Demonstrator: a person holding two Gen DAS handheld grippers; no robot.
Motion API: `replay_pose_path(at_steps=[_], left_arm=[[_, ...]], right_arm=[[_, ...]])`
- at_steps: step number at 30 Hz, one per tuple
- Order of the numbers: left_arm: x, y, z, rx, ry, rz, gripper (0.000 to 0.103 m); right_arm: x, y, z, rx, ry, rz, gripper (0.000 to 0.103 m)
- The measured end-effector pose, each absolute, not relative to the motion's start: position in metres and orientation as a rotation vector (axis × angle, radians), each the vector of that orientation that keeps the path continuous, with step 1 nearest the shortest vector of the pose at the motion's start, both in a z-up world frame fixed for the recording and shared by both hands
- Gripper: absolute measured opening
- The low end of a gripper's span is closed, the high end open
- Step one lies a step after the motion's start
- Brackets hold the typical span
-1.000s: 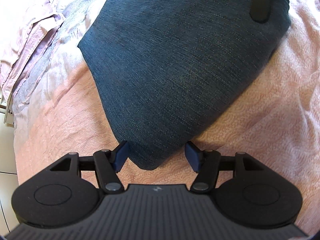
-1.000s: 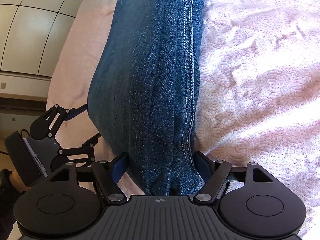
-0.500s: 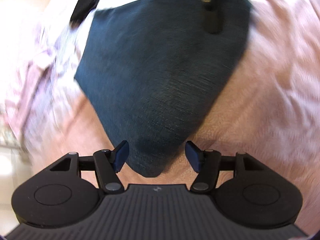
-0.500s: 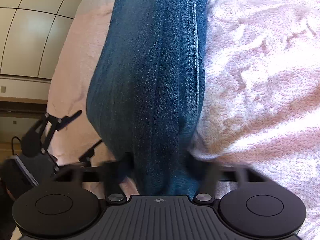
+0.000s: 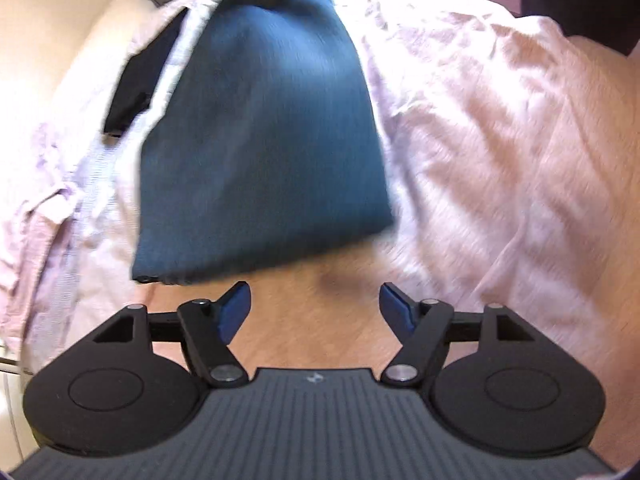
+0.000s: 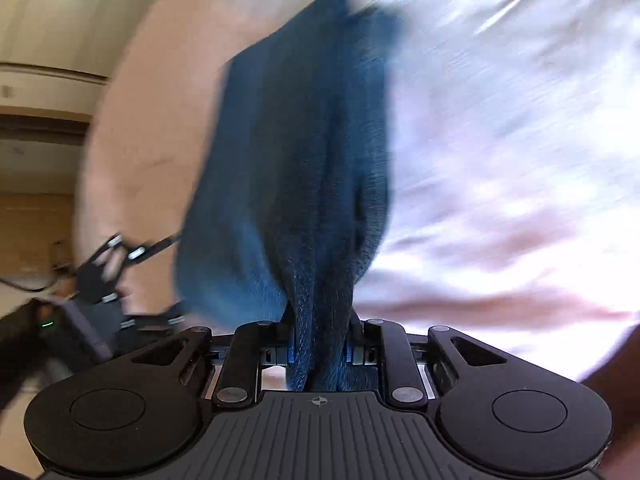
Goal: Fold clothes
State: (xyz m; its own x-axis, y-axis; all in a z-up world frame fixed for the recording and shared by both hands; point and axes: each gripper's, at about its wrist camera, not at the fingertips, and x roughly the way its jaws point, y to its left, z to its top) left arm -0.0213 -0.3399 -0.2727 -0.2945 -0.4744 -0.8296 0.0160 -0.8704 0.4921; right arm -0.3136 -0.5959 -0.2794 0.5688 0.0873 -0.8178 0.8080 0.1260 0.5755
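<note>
Item: folded jeans [image 5: 260,132], dark blue denim, several layers thick, blurred in both views. In the right wrist view a bunched end with fold creases is seen at the near edge, the body widening away from it. In the left wrist view the piece is seen as a broad wedge, narrow at the far end and wide at the near end.

Position: over a bed [image 5: 500,152] covered in a pink textured spread; whether the near edge touches the spread cannot be told. The long axis is seen running from near to far in both views.

Right gripper [image 6: 320,340]: jaws have just been closing and are now narrow, pressed on the bunched end of the jeans.

Left gripper [image 5: 314,306]: jaws have just been opening and are held wide, nothing between them; the blue pads [image 5: 236,308] are seen just near of the jeans' wide edge, apart from it.

Also noted: pale lilac clothing [image 5: 52,184] heaped at the left; a black garment [image 5: 140,80] lying on it, far left.
</note>
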Motion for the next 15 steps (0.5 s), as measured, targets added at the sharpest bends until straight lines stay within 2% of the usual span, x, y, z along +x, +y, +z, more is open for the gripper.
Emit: replay_pose_path(at_steps=[6, 7, 8, 9, 11, 15], left_arm=[[-0.035, -0.373, -0.27, 1.656, -0.559, -2.219, 0.068], [-0.036, -0.38, -0.269, 1.657, -0.562, -2.209, 0.068], [-0.039, -0.389, -0.267, 1.654, -0.557, -2.198, 0.068], [-0.041, -0.402, -0.263, 1.634, -0.53, -2.185, 0.068], [-0.045, -0.429, -0.255, 1.589, -0.464, -2.162, 0.068], [-0.052, -0.5, -0.234, 1.451, -0.141, -2.134, 0.068]], right_arm=[[-0.346, -0.61, -0.285, 1.256, 0.914, -0.708, 0.025], [-0.35, -0.605, -0.288, 1.263, 0.883, -0.729, 0.029], [-0.355, -0.6, -0.292, 1.269, 0.852, -0.75, 0.041], [-0.359, -0.594, -0.294, 1.275, 0.818, -0.774, 0.046], [-0.375, -0.579, -0.29, 1.274, 0.703, -0.879, 0.069], [-0.404, -0.537, -0.292, 1.352, 0.51, -1.065, 0.07]])
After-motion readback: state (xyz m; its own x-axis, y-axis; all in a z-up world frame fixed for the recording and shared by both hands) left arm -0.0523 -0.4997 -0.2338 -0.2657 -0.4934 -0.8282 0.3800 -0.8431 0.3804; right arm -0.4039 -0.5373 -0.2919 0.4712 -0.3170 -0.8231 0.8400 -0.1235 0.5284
